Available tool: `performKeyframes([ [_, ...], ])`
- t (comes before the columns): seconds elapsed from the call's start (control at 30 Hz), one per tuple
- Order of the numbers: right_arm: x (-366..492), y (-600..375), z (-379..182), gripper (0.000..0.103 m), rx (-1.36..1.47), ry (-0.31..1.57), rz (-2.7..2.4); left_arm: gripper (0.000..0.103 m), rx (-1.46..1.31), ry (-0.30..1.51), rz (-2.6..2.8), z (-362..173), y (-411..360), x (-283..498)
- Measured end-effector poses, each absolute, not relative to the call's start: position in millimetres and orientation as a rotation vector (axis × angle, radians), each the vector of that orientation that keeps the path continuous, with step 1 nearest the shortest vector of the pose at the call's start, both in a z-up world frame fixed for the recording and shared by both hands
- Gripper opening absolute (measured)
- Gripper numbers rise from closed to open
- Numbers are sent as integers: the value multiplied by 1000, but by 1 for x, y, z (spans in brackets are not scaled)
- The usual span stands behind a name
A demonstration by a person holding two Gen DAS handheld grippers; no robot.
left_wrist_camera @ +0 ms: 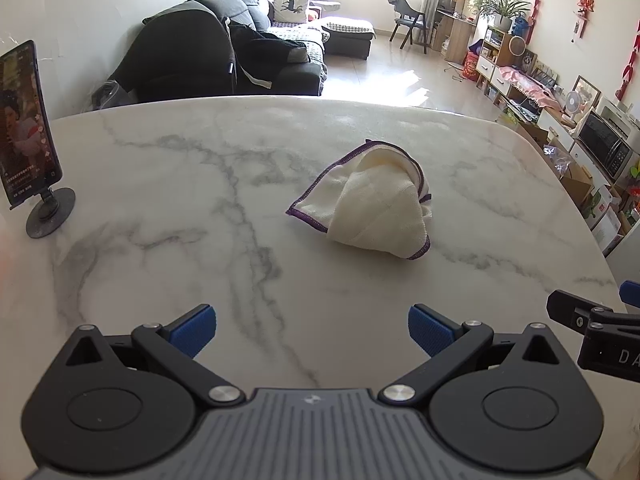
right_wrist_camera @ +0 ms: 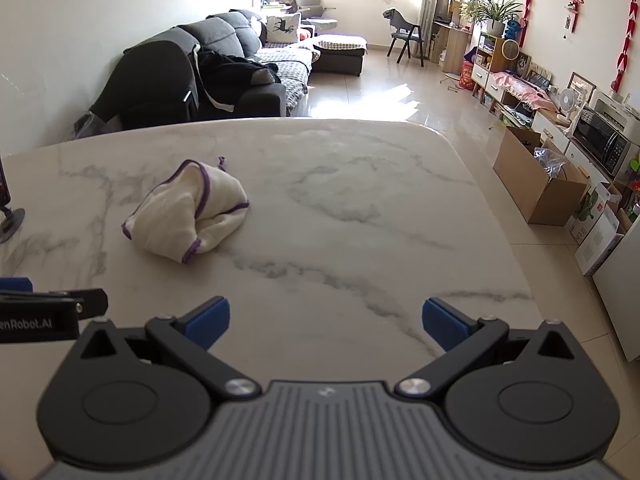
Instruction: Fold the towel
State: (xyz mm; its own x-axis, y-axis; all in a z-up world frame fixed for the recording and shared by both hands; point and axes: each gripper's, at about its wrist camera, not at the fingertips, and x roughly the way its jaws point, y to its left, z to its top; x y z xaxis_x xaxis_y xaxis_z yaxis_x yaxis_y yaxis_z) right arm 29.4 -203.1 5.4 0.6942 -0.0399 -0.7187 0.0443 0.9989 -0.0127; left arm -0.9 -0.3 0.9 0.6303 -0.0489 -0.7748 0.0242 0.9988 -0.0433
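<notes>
We hold both grippers low over the near side of a white marble table with grey veins. Our left gripper has its jaws spread wide, the blue pads well apart, with nothing between them but bare marble. Our right gripper is the same: jaws wide, blue pads far apart, holding nothing. The two tools sit side by side, and each camera catches the edge of the other one at its frame border.

The towel lies ahead of us on the table, well apart from both grippers. It is cream-coloured with a purple stitched edge, and it sits crumpled in a loose heap, not flat: one corner lies spread on the marble toward the left, while the rest bunches up into a rounded mound. From the left wrist view it is ahead and slightly right; from the right wrist view it is ahead and to the left.

At the table's left edge a phone stands upright on a round black stand, its screen lit. Beyond the table we see a dark sofa.
</notes>
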Motion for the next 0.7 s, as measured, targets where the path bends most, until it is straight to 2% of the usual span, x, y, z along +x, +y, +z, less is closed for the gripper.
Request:
performKeyframes([
  [0.7,30,-202,6,103,-5,796,-45,102,-24,893,-45,0,-1,-1],
])
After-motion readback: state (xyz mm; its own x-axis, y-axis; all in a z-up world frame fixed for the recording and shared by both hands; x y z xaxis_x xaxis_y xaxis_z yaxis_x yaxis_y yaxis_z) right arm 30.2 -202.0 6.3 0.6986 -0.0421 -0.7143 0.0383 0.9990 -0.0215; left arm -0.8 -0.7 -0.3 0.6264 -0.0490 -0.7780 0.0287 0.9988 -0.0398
